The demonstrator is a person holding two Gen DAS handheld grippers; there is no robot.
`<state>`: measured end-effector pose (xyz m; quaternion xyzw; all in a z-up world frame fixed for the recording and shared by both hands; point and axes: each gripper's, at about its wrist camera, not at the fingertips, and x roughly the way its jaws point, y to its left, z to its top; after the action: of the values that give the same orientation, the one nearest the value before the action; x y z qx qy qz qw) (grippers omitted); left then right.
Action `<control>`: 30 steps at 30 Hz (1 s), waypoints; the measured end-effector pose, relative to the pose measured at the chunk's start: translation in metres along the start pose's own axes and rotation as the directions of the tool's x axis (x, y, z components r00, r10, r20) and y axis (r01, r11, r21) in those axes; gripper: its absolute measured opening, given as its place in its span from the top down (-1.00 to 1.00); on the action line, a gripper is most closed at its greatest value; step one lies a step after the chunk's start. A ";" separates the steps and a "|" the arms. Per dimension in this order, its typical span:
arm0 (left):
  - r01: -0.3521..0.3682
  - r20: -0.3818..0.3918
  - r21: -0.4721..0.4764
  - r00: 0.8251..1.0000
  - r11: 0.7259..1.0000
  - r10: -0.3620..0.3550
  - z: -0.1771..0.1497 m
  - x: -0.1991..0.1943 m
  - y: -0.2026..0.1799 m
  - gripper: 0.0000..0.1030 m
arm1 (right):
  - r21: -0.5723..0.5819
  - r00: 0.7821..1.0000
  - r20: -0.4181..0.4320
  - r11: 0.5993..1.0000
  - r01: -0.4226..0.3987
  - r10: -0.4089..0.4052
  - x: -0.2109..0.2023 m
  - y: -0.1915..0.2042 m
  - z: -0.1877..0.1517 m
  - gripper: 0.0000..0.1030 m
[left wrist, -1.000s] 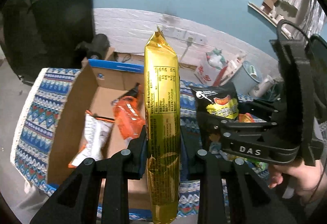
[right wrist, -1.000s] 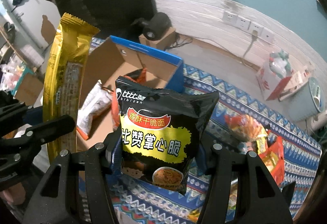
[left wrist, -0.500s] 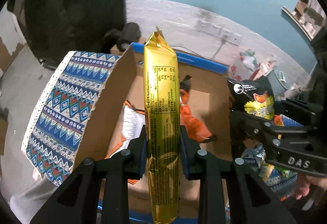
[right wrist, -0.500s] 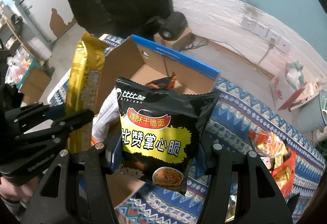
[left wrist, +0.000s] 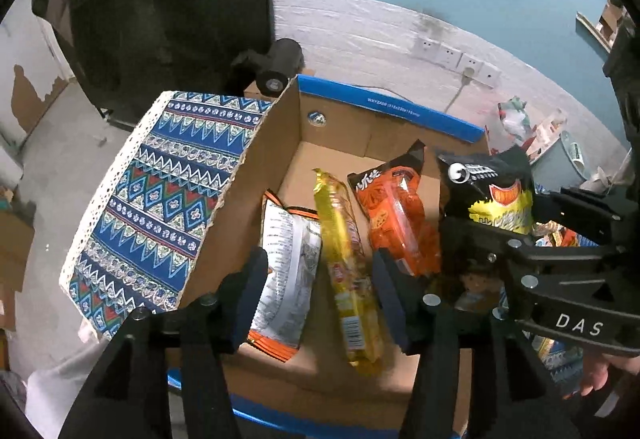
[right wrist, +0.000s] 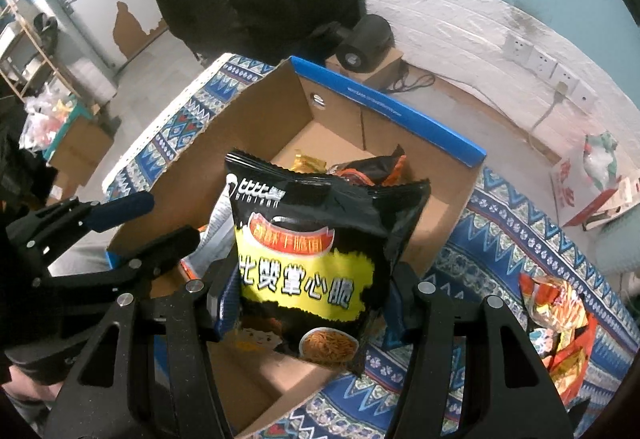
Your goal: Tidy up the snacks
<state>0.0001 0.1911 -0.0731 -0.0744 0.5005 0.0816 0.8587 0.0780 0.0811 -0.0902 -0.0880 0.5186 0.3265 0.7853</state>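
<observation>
My left gripper [left wrist: 320,275] is open above the cardboard box [left wrist: 256,175]. The long gold snack pack [left wrist: 348,271] lies loose in the box between a white-and-orange bag [left wrist: 288,259] and an orange bag [left wrist: 396,223]. My right gripper [right wrist: 312,291] is shut on the black snack bag [right wrist: 316,255] and holds it over the box's near right side [right wrist: 452,207]. The black bag also shows in the left wrist view [left wrist: 492,195], with the right gripper [left wrist: 472,239] on it. The left gripper shows at the left of the right wrist view [right wrist: 160,219], open.
The box stands on a blue patterned cloth [right wrist: 500,239]. Several loose snack packs [right wrist: 560,319] lie on the cloth to the right. A dark speaker on a small carton [right wrist: 368,43] sits behind the box. Wall sockets and a cable [right wrist: 556,87] are on the far wall.
My left gripper has opened and the gold pack has dropped into the box. Both grippers have moved left over the box; the right still holds the black bag.
</observation>
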 end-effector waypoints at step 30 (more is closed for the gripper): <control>0.143 -0.021 0.176 0.990 0.974 -0.141 -0.013 -0.018 -0.111 -0.35 | 0.045 0.989 0.051 0.989 0.139 -0.141 -0.074 -0.081 -0.072 -0.49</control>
<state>0.0041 0.0790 -0.0585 -0.0336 0.5028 -0.0252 0.8634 0.0536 -0.0467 -0.0741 -0.0991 0.4965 0.2619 0.8217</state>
